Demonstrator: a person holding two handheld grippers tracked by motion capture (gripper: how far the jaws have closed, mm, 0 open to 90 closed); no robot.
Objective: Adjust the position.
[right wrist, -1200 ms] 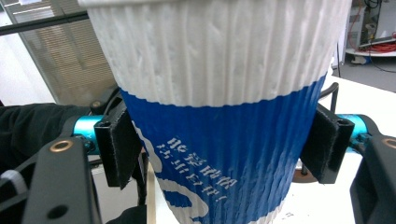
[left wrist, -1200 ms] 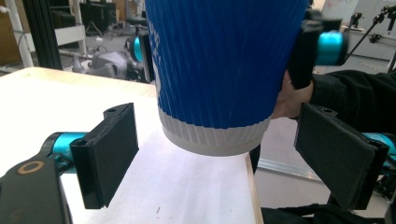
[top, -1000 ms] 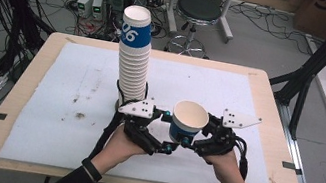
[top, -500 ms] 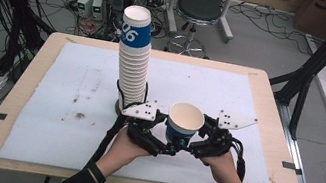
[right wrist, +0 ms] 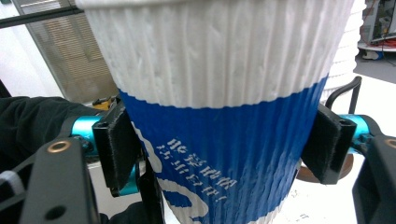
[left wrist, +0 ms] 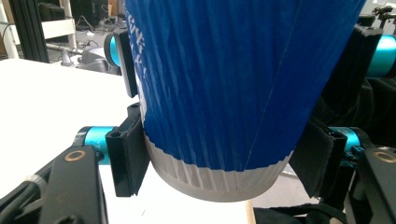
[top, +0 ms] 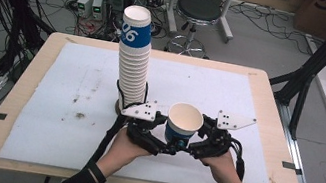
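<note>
A: Loose cup (top: 183,124) held upright above the tabletop (top: 259,83), near edge, between both tongs. Left tongs (top: 159,136) have just been closing, now pinching the cup low on its blue band. Right tongs (top: 193,142) have just been opening; pads (right wrist: 117,142) at the cup's sides, contact unclear.

B: Handover, I'd judge. Advice?

A: Keep the left grip gentle, or the ribbed paper will crush. Free the right pads fully before drawing away, and keep the cup upright.

B: Count?

A: One loose cup, one tall cup stack (top: 133,66) just behind the left tongs. Two tongs.
</note>
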